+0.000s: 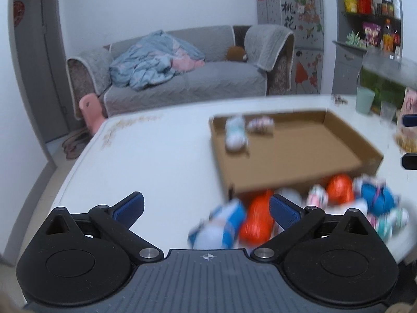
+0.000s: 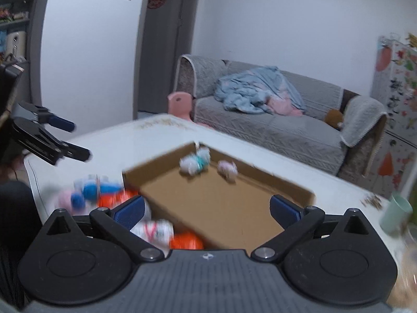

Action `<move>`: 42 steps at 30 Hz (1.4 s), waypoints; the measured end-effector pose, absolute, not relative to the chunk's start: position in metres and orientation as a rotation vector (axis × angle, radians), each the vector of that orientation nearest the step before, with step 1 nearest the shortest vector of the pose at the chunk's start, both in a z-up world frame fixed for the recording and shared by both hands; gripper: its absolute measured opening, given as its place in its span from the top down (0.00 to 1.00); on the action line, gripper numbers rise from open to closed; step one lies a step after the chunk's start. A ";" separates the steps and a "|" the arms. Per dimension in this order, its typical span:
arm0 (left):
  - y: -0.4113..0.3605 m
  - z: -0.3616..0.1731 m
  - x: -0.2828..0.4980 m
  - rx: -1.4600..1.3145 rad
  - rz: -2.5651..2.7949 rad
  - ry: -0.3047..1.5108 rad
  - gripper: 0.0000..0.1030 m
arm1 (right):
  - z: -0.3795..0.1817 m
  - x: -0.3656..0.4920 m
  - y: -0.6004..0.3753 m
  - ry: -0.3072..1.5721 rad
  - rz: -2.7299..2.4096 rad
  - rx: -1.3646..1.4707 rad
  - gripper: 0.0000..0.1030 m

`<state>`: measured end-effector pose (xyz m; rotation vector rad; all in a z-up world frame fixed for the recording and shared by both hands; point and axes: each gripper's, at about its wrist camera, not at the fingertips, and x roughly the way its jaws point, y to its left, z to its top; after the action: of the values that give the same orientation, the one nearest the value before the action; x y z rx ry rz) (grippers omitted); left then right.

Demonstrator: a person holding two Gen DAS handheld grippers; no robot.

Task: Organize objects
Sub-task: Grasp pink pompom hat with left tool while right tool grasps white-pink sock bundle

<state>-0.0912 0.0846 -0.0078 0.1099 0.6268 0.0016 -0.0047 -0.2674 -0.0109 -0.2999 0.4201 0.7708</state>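
Observation:
A shallow cardboard tray (image 1: 299, 156) (image 2: 221, 203) lies on the white table (image 1: 156, 161). In its far corner are a white-and-teal rolled bundle (image 1: 235, 135) (image 2: 195, 163) and a pink-white bundle (image 1: 260, 125) (image 2: 228, 169). Several more bundles lie outside its near wall, among them an orange one (image 1: 256, 221) (image 2: 186, 241) and a blue one (image 1: 378, 198) (image 2: 99, 189). My left gripper (image 1: 207, 208) (image 2: 75, 139) is open above the table beside the pile, holding nothing. My right gripper (image 2: 207, 210) (image 1: 410, 140) is open over the tray's near end, also empty.
A mint cup (image 1: 365, 100) (image 2: 396, 216) and a clear cup (image 1: 387, 112) stand near the table's far right, with crumbs (image 1: 338, 100) close by. Beyond the table are a grey sofa (image 1: 182, 78), a pink stool (image 1: 90, 109) and a decorated fridge (image 1: 289, 13).

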 end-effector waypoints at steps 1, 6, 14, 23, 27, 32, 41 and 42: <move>0.088 -0.014 -0.098 0.095 0.010 0.644 0.00 | -0.019 -0.011 -0.272 0.435 0.754 -0.297 0.01; 0.091 -0.047 -0.122 0.040 0.026 0.726 0.00 | -0.059 -0.031 -0.286 0.510 0.696 -0.258 0.01; 0.082 -0.077 -0.121 0.085 0.023 0.788 0.01 | -0.099 -0.037 -0.283 0.572 0.652 -0.291 0.16; 0.074 -0.079 -0.102 0.107 0.012 0.791 0.01 | -0.114 -0.045 -0.291 0.604 0.659 -0.247 0.46; 0.073 -0.079 -0.097 0.066 0.003 0.811 0.07 | -0.113 -0.042 -0.299 0.614 0.649 -0.215 0.57; 0.070 -0.080 -0.099 0.031 -0.022 0.825 0.25 | -0.112 -0.042 -0.305 0.619 0.639 -0.201 0.63; 0.059 -0.072 -0.105 0.063 -0.038 0.806 0.52 | -0.103 -0.042 -0.316 0.612 0.644 -0.181 0.66; 0.059 -0.071 -0.106 0.067 -0.039 0.803 0.53 | -0.101 -0.041 -0.318 0.611 0.641 -0.178 0.66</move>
<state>-0.1057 0.0589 -0.0711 0.0674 0.8031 -0.0388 -0.0410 -0.3179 -0.1014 -0.1785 0.6115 0.6414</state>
